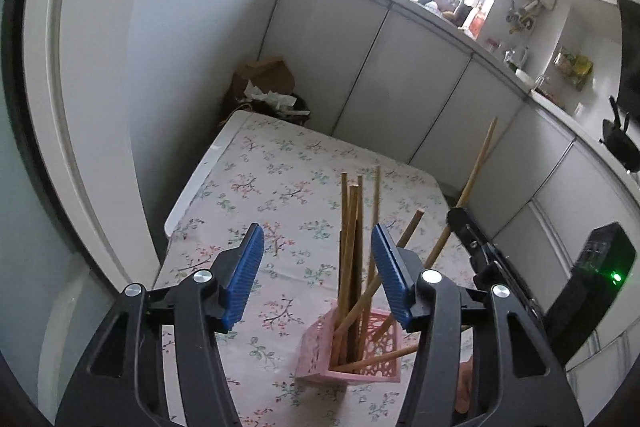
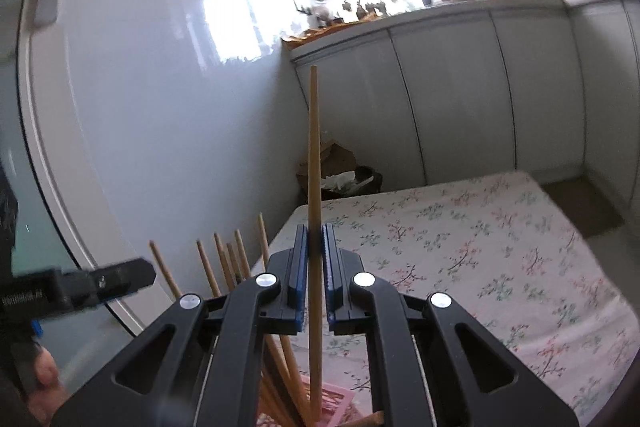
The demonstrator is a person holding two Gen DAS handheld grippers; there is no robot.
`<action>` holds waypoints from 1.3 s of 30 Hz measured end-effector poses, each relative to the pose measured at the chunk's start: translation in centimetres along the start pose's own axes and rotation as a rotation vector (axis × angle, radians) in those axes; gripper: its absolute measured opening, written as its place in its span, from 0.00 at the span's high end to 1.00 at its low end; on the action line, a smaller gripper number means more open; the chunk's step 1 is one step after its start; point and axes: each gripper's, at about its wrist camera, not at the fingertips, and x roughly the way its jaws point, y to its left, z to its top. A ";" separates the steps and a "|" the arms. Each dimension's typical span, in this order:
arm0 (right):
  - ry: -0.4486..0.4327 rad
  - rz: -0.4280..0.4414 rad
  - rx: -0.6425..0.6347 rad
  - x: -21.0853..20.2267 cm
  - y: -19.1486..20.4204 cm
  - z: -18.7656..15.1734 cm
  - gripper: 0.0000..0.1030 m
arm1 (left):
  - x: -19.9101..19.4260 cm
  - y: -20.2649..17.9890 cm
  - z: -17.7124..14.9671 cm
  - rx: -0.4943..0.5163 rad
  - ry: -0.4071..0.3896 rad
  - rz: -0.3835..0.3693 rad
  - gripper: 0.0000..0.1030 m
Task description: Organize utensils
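A pink lattice holder (image 1: pixel 376 363) stands on the floral tablecloth (image 1: pixel 280 195) and holds several wooden chopsticks (image 1: pixel 350 247). My left gripper (image 1: pixel 318 267) is open and empty, its blue pads either side of the sticks, above the holder. My right gripper (image 2: pixel 315 251) is shut on one long wooden chopstick (image 2: pixel 313 155), held upright with its lower end over the holder (image 2: pixel 336 399). That chopstick (image 1: pixel 478 163) and the right gripper's black finger (image 1: pixel 464 227) also show in the left wrist view. The other sticks (image 2: pixel 224 259) rise at the left in the right wrist view.
White cabinets (image 1: pixel 400 67) run along the far and right sides under a cluttered counter and window. A brown paper bag and bin (image 1: pixel 268 87) sit in the corner past the table. A white door (image 1: pixel 92 107) is at the left.
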 end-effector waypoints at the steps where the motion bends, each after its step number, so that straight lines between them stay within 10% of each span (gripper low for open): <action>1: -0.011 -0.010 -0.018 0.0 0.2 -0.1 0.93 | 0.0 -0.1 0.0 -0.001 0.004 0.006 0.48; 19: 0.011 0.003 0.021 -2.5 -1.3 0.4 0.89 | 0.6 -1.3 0.0 0.047 0.012 0.018 0.44; 31: 0.006 -0.010 0.132 -12.6 -4.1 4.3 0.68 | -2.9 -4.0 -1.8 0.074 0.005 0.014 0.42; 39: 0.203 0.001 0.045 -20.9 -2.6 1.5 0.52 | -9.8 -8.1 -7.4 0.152 -0.015 0.190 0.11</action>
